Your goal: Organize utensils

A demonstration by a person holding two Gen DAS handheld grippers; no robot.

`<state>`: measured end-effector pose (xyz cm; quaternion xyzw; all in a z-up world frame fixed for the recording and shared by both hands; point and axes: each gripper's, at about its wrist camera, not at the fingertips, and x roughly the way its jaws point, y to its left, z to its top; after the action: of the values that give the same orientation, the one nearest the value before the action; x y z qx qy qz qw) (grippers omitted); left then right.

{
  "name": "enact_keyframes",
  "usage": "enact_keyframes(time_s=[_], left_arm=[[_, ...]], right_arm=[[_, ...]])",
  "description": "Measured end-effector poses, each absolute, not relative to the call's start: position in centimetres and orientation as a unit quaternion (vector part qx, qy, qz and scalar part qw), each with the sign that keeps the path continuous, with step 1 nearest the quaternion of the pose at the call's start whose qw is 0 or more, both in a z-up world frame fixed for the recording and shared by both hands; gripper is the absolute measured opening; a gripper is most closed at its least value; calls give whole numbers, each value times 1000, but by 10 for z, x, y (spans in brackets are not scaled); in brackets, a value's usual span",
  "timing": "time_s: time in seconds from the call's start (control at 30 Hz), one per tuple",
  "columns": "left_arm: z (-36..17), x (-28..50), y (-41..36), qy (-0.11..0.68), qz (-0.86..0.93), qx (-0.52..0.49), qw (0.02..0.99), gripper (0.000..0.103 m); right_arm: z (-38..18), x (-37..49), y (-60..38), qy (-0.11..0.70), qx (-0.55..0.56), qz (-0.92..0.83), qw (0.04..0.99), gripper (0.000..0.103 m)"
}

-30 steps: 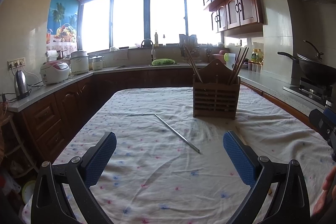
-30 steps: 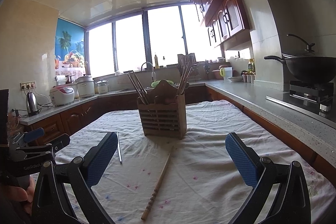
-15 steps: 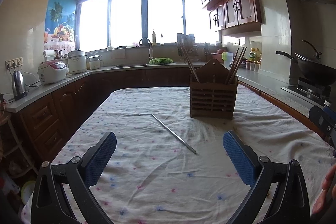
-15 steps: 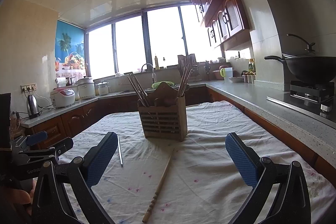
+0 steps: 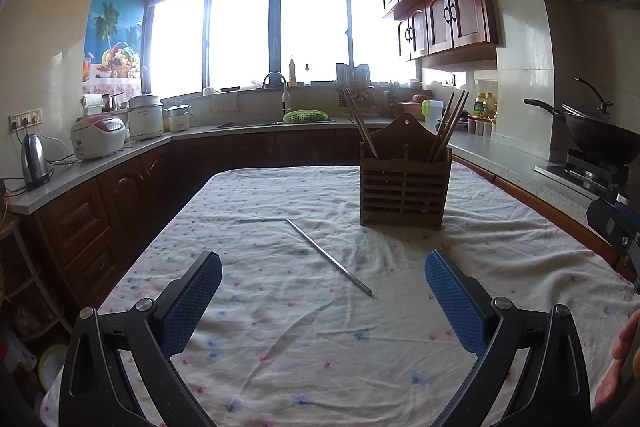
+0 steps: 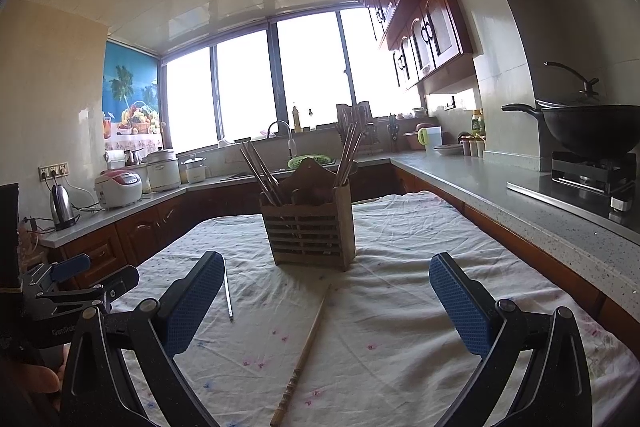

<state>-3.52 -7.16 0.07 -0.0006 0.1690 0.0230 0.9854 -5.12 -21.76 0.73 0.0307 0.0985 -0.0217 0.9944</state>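
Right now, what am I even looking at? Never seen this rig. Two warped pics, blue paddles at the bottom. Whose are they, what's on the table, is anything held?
There is no robot here. A person carries a two-finger gripper in each hand, with a fisheye camera on each looking forward along its fingers, hence the warping. One picture comes from the left gripper, the other from the right gripper; the blue paddles are their finger pads. Both stand wide open and hold nothing.

On the tablecloth stands a slatted wooden utensil holder with chopsticks sticking out at both ends. Two loose ones lie flat before it: a metal chopstick ahead of the left gripper and a wooden chopstick ahead of the right.
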Motion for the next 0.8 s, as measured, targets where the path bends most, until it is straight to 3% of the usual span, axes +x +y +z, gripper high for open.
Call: enact_keyframes(time_s=[0.8], left_arm=[[8, -25, -73, 180, 20, -16, 983, 102]], right_arm=[[10, -36, -222, 127, 40, -20, 991, 103]])
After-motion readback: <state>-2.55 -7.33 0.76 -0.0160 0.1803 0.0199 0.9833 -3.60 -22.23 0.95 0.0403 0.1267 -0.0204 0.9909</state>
